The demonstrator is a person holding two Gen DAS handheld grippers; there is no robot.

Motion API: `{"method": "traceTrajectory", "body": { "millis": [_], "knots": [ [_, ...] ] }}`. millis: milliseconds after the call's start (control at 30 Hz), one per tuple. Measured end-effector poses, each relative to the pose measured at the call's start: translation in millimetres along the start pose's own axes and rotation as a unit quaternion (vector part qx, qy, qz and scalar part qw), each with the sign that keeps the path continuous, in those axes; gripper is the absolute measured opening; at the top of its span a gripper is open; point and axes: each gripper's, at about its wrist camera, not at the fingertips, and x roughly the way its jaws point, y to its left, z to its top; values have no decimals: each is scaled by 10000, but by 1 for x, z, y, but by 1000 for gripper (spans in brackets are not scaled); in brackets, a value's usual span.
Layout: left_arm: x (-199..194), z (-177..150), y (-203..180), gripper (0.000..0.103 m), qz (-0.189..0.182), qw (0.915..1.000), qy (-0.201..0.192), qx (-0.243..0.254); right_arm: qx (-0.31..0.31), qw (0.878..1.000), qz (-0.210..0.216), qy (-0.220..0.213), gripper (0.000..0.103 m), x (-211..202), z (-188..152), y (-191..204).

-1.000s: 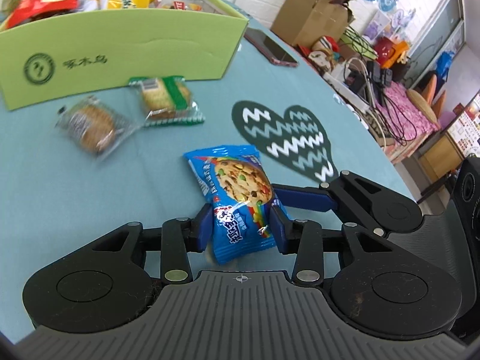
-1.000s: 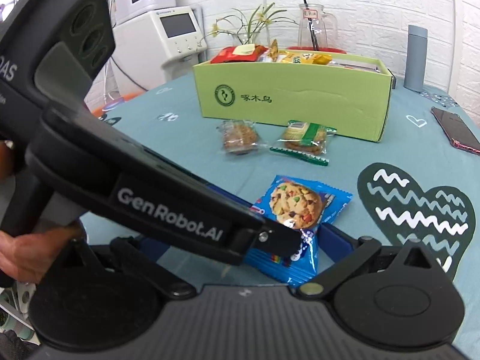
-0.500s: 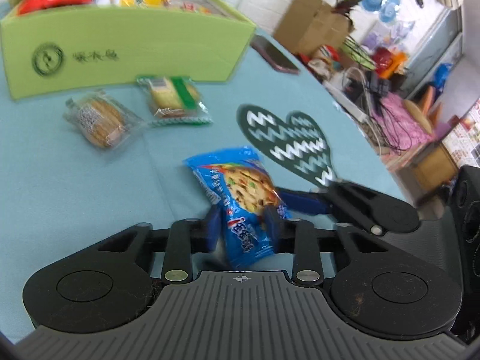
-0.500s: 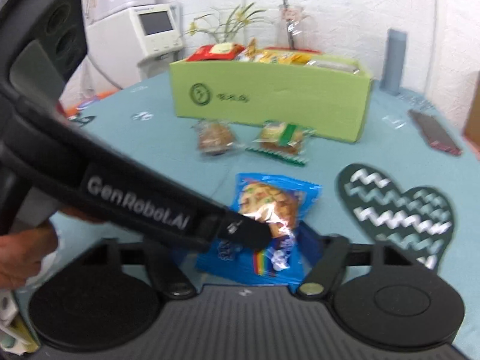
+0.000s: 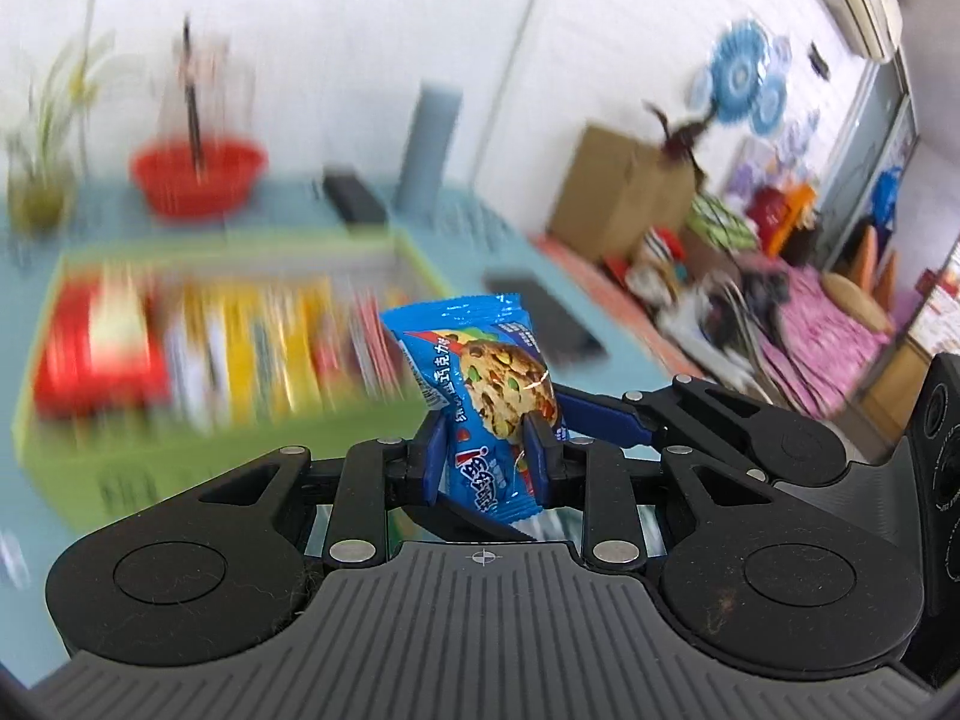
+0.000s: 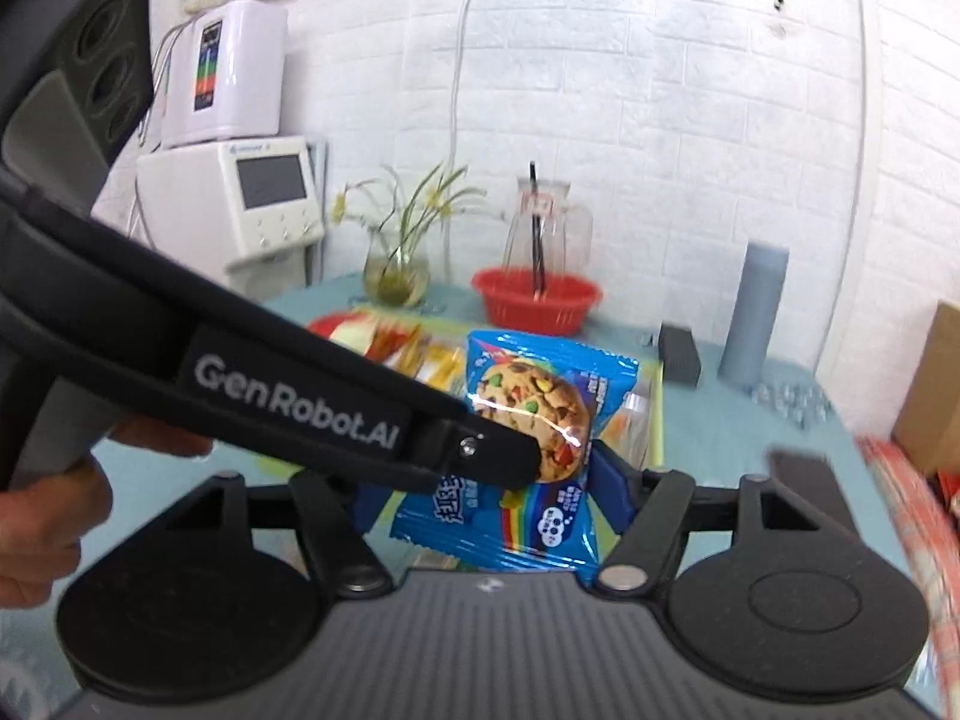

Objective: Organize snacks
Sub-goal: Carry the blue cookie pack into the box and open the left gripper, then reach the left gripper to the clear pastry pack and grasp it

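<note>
Left tongs [image 5: 483,450] pinched cookie pack [image 5: 480,384], held aloft near the box [image 5: 66,468]. Right tongs [image 6: 489,489] stood spread around it, not gripping. Step: carry. Next: lower pack into the box, then release.

In my left view the green box [image 5: 198,372] at nine o'clock is smeared by blur, so I cannot tell its snacks apart, and the red basket [image 5: 198,177] at eleven o'clock is soft too. My left gripper [image 6: 336,414] crosses my right view and hides the lower left corner of the cookie packet [image 6: 528,420]; my right gripper's left finger is covered as well.
</note>
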Motion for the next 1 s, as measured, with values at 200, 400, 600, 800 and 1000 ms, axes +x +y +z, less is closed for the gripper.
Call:
{"method": "traceTrajectory", "body": {
  "millis": [200, 400, 600, 800, 1000],
  "knots": [
    [66, 48, 38, 5, 240, 9991, 310, -158, 76, 9993, 125, 350, 71, 78, 21, -32],
    [106, 34, 63, 14, 331, 9970, 664, -224, 230, 9965, 421, 683, 89, 113, 2, -33],
    [58, 34, 54, 49, 177, 9998, 38, -66, 15, 9998, 95, 197, 93, 69, 12, -29],
    [-19, 11, 46, 64, 155, 9982, -577, 53, -146, 9994, 274, -117, 101, -4, -1, 0],
    [-37, -49, 70, 67, 504, 9978, -108, -417, -444, 9931, 866, 660, 102, 5, -46, 57]
  ]
}}
